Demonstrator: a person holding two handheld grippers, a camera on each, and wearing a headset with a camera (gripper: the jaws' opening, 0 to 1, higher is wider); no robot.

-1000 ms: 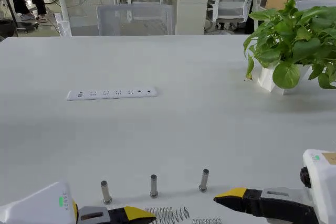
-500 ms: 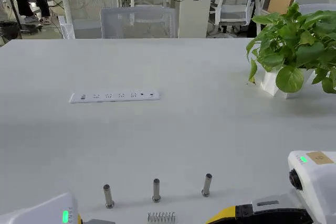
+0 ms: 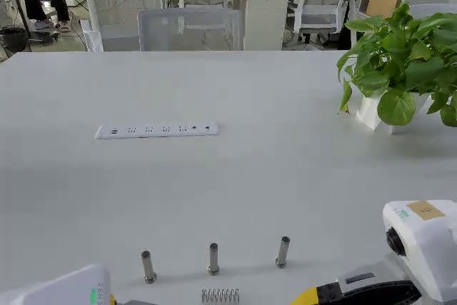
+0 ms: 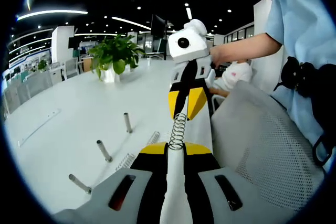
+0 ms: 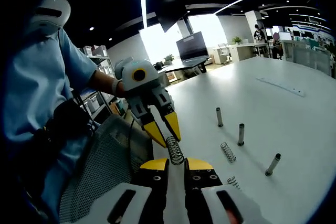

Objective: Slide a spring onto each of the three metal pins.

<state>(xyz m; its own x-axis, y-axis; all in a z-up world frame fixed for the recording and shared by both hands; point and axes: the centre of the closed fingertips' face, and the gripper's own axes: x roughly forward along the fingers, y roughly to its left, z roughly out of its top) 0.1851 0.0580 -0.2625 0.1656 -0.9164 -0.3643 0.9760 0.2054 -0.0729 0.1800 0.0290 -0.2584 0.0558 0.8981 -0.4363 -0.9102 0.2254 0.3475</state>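
Three metal pins stand in a row near the table's front edge: left (image 3: 148, 266), middle (image 3: 213, 258), right (image 3: 283, 251). All three are bare. In the left gripper view my left gripper (image 4: 176, 148) is shut on the lower end of a spring (image 4: 178, 128). The right gripper (image 4: 185, 109) pinches the upper end. In the right gripper view the same spring (image 5: 174, 149) runs from my right gripper (image 5: 176, 162) up to the left gripper (image 5: 164, 129). Both are held off the table, near my body. The right gripper's yellow tip (image 3: 307, 296) peeks in at the bottom.
A loose spring (image 3: 220, 295) lies in front of the middle pin, and another spring (image 5: 233, 183) lies nearby. A white power strip (image 3: 157, 131) lies mid-table and a potted plant (image 3: 400, 55) stands at the right. A mesh chair back (image 4: 262, 150) is under the grippers.
Both grippers have drawn back from the springs toward my body, nearly out of the head view's bottom edge. One spring has left the table. The head camera has tilted slightly.
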